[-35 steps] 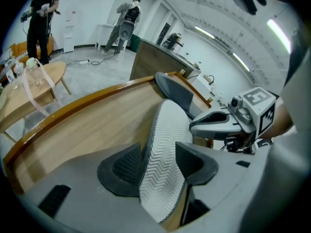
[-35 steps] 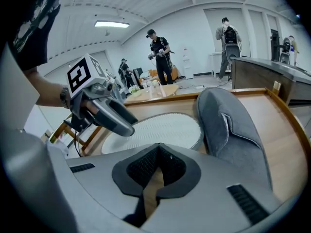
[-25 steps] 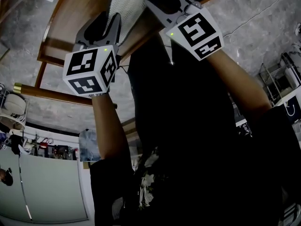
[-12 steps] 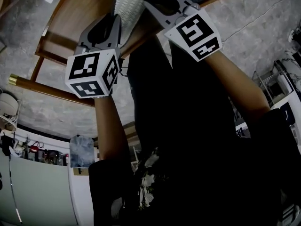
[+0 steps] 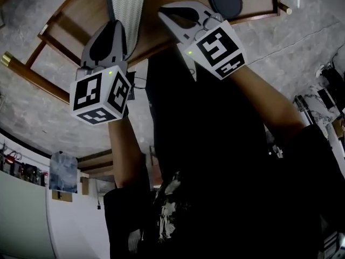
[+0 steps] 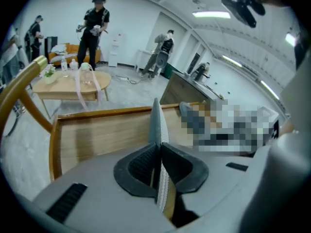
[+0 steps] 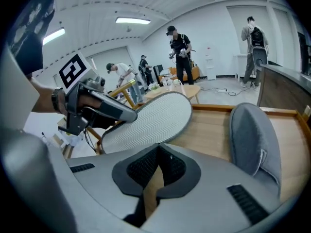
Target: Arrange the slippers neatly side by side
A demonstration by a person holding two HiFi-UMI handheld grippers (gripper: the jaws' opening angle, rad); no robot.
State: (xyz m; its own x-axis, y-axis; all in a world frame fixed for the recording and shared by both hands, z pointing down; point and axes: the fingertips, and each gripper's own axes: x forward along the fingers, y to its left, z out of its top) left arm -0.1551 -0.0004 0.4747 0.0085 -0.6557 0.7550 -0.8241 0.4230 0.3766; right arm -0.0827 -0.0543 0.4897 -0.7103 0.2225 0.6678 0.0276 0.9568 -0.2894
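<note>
Closing just now, fingers of the left gripper [image 6: 159,148] pinch the white-soled slipper [image 6: 156,123] edge-on; the right gripper [image 7: 158,153], fingers pressed together, empty, sits near the grey slipper [image 7: 253,136].

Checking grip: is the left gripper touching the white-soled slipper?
Touching: the left gripper view shows the left gripper, jaws just closing, pinching the white-soled slipper.

left gripper [image 6: 159,152] | jaws just closing, pinching grey slipper [image 6: 156,122] edge-on | over wooden tabletop [image 6: 97,135]
</note>
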